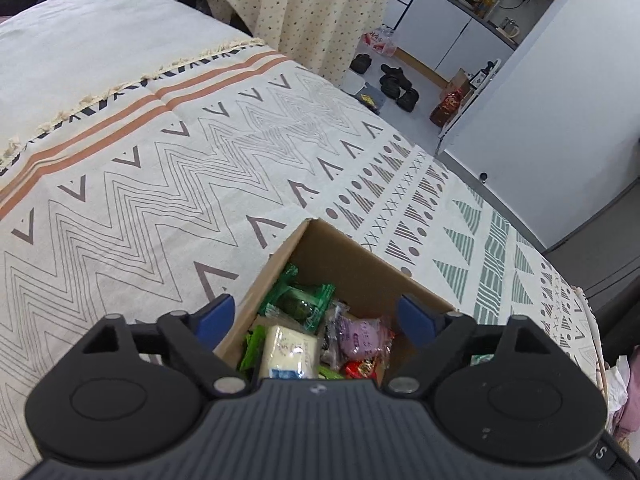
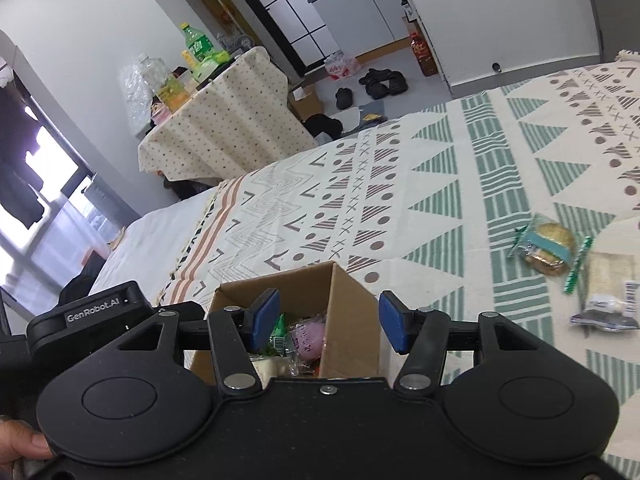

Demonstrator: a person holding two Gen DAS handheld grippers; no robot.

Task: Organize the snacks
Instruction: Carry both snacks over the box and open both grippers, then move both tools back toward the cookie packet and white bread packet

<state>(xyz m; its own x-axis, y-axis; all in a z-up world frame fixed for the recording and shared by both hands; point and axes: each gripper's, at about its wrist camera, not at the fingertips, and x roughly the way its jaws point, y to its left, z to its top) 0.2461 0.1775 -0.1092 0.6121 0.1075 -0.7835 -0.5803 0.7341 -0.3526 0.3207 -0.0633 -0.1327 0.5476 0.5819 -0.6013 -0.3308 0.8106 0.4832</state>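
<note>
An open cardboard box [image 1: 340, 246] sits on the patterned bedspread and holds several wrapped snacks: a green pack [image 1: 302, 300], a white bar [image 1: 290, 352], a pink one [image 1: 362, 332]. My left gripper [image 1: 316, 316] hovers open over the box with nothing between its blue pads. In the right wrist view the same box [image 2: 348, 312] lies below my right gripper [image 2: 326, 326], which is open and empty. On the bedspread to the right lie a round cracker pack [image 2: 550, 248], a pale wrapped snack [image 2: 610, 276] and a dark silvery wrapper [image 2: 606, 318].
The bedspread [image 1: 160, 184] covers a wide bed. A draped side table [image 2: 216, 120] carries bottles. Shoes [image 1: 394, 82] and bags lie on the floor by white cabinets. The other gripper's black body [image 2: 96, 308] sits left of the box. A hand [image 2: 22, 446] shows at lower left.
</note>
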